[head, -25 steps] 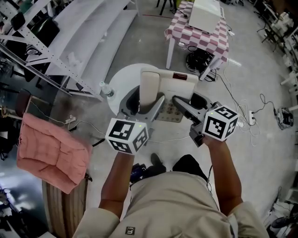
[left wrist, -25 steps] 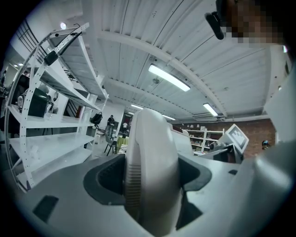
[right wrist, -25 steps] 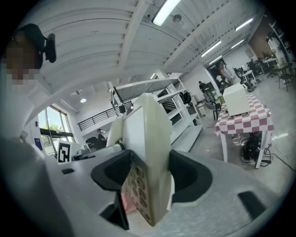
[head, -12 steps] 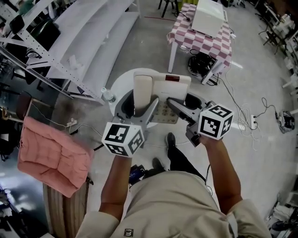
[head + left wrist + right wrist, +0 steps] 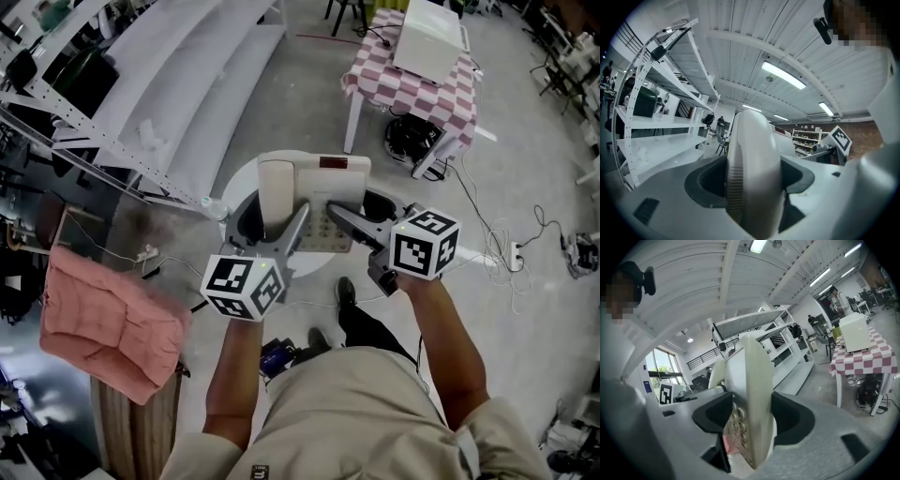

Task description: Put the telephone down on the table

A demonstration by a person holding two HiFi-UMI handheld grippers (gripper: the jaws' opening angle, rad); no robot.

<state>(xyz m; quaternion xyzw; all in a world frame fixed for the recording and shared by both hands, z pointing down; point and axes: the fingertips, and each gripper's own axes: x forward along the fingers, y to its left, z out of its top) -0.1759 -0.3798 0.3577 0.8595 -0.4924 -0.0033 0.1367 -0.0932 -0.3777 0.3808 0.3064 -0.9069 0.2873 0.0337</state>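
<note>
A cream desk telephone (image 5: 323, 183), its handset (image 5: 277, 192) resting on the left side, hangs over a round white table (image 5: 240, 180). My left gripper (image 5: 277, 220) is shut on the handset side; in the left gripper view the handset (image 5: 752, 168) fills the gap between the dark pads of that gripper (image 5: 752, 187). My right gripper (image 5: 368, 208) is shut on the keypad side. In the right gripper view the telephone (image 5: 750, 394) stands edge-on between the jaws of that gripper (image 5: 750, 427), keys facing left. Whether the telephone touches the table is hidden.
A table with a checked cloth (image 5: 412, 89) carries a white box (image 5: 429, 36) at the back right. White metal shelving (image 5: 122, 84) runs along the left. A pink cushion (image 5: 108, 323) lies on a wooden stand at the near left. A water bottle (image 5: 214, 208) is at the round table's left edge, and cables (image 5: 506, 246) trail on the floor.
Both grippers have carried the telephone forward and a little lower, so it now sits more squarely over the round table. Both grips look the same.
</note>
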